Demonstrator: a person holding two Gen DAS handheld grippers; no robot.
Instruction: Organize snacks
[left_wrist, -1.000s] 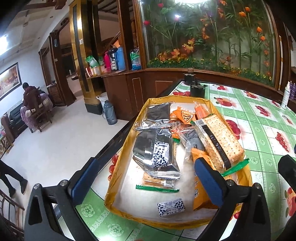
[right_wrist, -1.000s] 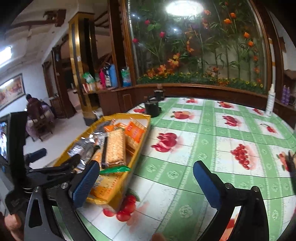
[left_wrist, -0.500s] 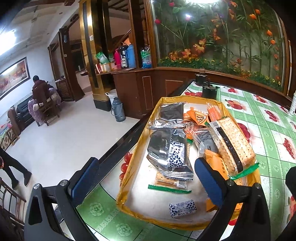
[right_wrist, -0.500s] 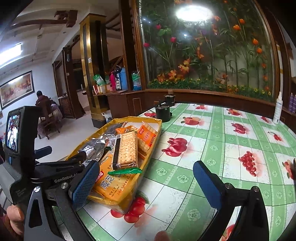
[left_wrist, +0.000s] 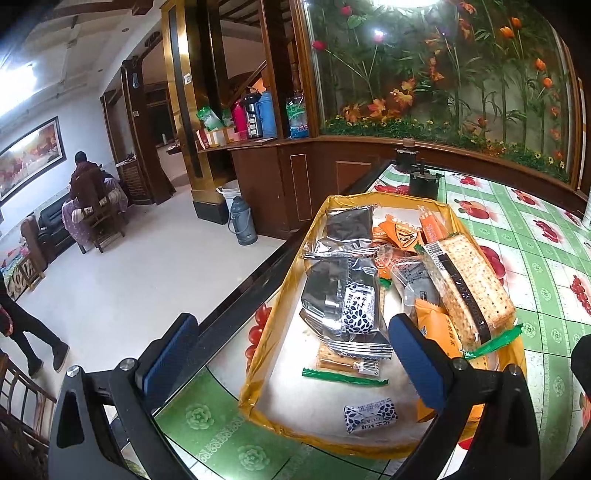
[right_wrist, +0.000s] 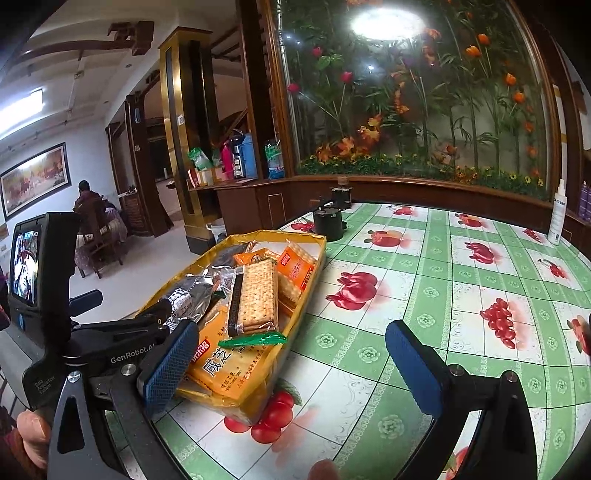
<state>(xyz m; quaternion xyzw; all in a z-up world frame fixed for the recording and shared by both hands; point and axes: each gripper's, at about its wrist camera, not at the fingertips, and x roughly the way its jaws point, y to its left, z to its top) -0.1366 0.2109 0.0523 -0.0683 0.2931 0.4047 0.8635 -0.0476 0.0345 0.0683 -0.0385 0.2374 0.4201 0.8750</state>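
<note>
Both my left gripper (left_wrist: 291, 354) and right gripper (right_wrist: 291, 363) gape wide and empty; snacks, cracker pack (left_wrist: 467, 288) and silver packets (left_wrist: 341, 295) among them, already sit in the yellow tray (left_wrist: 258, 354) at frame centre, so little seems left.

left gripper (left_wrist: 291, 354): jaws wide apart, empty | right gripper (right_wrist: 295, 363): jaws wide apart, empty

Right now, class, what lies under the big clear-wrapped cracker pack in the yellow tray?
Under the clear-wrapped cracker pack lie an orange snack bag and a green wrapper; anything deeper is covered.
</note>
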